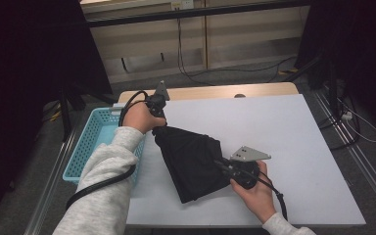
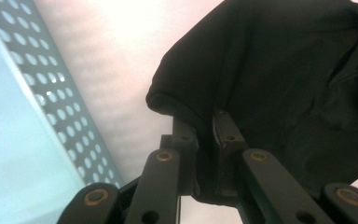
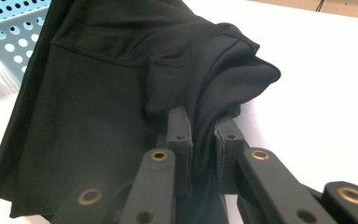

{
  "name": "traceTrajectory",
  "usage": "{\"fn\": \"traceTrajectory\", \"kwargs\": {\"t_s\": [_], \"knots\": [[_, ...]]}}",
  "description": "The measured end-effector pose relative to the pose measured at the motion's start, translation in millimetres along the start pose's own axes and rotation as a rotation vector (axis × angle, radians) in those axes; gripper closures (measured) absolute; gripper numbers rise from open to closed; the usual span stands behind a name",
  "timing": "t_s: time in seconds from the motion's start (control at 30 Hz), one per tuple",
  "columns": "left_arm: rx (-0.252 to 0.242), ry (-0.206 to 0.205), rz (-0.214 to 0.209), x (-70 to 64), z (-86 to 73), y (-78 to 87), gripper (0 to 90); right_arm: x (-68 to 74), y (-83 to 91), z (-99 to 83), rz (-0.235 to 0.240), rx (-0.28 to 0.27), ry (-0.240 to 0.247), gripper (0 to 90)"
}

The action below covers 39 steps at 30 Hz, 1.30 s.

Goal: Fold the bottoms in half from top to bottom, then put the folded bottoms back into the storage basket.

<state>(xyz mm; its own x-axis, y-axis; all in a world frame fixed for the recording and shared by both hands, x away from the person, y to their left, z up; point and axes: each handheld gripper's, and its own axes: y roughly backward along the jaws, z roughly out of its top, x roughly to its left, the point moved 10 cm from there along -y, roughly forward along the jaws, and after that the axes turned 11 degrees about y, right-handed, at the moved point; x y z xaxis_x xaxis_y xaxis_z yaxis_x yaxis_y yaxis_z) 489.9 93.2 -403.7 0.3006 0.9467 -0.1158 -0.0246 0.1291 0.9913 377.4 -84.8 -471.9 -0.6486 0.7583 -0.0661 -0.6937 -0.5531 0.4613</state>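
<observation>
Pinching a black cloth (image 1: 191, 159) between them, the left tool (image 2: 204, 126) and right tool (image 3: 203, 126) are held over a white tabletop (image 1: 293, 142); a blue basket (image 1: 90, 142) is seen left of the left tool, grey floor (image 1: 235, 73) beyond.

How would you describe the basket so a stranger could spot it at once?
Start at the white table and go to its left edge. There sits the basket, beside the black cloth: pale blue plastic, its walls dotted with round holes.
</observation>
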Motion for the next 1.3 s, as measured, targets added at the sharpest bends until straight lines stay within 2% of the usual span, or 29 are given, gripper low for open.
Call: {"fn": "traceTrajectory", "kwargs": {"t_s": [0.23,0.43,0.6,0.87,0.97,1.3], "knots": [[-0.005,0.004,0.006,3.6,-0.2,9.5,82.0,3.6,-2.2,6.5,0.010,-0.017,-0.005,80.1],[-0.013,-0.011,0.014,2.8,0.2,19.6,82.0,5.8,-2.2,12.9,0.021,-0.029,-0.004,80.1],[-0.021,0.006,0.004,6.0,1.7,24.8,82.0,6.9,-4.3,17.5,0.028,-0.038,-0.008,80.1],[-0.020,0.008,0.006,11.9,-1.1,29.8,82.0,12.7,-8.2,22.8,0.044,-0.046,-0.002,80.1],[-0.031,0.002,0.005,11.8,-1.1,34.6,82.1,14.1,-8.0,26.5,0.042,-0.056,0.008,80.1],[-0.037,0.023,0.007,19.4,2.4,49.0,82.1,18.4,-12.0,36.7,0.057,-0.074,0.009,80.1]]}}
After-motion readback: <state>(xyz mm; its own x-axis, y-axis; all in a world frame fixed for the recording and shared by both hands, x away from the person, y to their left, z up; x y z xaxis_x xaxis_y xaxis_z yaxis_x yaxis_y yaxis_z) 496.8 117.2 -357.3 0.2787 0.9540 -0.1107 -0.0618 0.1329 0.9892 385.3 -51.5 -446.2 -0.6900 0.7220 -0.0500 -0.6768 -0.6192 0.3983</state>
